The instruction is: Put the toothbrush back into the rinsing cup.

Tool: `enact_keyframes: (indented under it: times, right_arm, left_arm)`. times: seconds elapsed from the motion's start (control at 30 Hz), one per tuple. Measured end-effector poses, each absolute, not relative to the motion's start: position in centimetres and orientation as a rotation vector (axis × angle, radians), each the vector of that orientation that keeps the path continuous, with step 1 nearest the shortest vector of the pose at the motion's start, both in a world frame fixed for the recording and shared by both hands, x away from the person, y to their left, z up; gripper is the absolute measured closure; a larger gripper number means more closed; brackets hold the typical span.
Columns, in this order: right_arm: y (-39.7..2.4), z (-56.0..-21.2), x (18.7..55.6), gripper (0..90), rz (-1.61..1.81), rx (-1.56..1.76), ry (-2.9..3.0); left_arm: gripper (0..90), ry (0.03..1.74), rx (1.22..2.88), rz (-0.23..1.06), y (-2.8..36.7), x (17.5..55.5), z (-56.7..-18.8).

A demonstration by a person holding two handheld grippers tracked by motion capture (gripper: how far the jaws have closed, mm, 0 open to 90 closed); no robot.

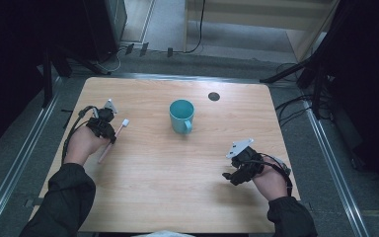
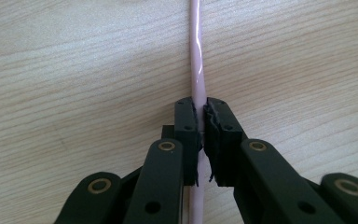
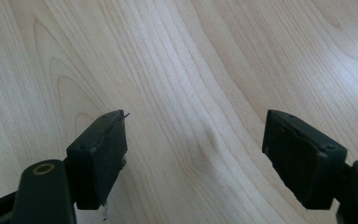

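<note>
Jaws of left gripper [image 2: 200, 140] pinch pink toothbrush [image 2: 196, 70].

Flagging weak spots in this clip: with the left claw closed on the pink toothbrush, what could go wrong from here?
The left claw pinches the toothbrush on its thin, glossy handle, so it may swivel or slip when lifted. The teal mug stands upright nearby with its handle toward the person; a tilted brush could clip the rim and tip it. The right claw is open over bare table, steadying nothing.

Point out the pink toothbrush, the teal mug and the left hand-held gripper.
pink toothbrush [image 2: 196, 70], left gripper view, on its handle.
teal mug [image 1: 180, 117], high view, on its outer wall.
left hand-held gripper [image 2: 201, 122], left gripper view, between its fingertips.
</note>
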State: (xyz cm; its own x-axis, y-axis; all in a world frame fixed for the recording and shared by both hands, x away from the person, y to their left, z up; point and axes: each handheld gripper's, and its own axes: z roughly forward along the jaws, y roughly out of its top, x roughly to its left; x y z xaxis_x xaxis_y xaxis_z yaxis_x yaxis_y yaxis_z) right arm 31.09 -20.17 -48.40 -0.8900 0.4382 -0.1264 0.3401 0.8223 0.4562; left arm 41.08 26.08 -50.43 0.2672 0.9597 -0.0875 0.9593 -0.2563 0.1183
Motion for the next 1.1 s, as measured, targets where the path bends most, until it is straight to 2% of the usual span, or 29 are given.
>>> enact_keyframes:
  times: [0.67,0.8,1.1]
  right_arm:
    - [-20.1,-48.5,31.1,21.8,0.623,0.594,2.785]
    - [-20.2,-48.5,31.1,21.8,0.625,0.6,2.782]
    - [-19.9,-48.5,31.3,21.8,0.623,0.585,2.792]
  left_arm:
    - [84.4,1.816,2.441,0.058,25.1,41.5,-50.5]
    - [84.4,1.764,2.406,-0.009,25.3,41.4,-50.1]
    - [84.3,1.635,2.247,0.009,25.8,40.1,-46.9]
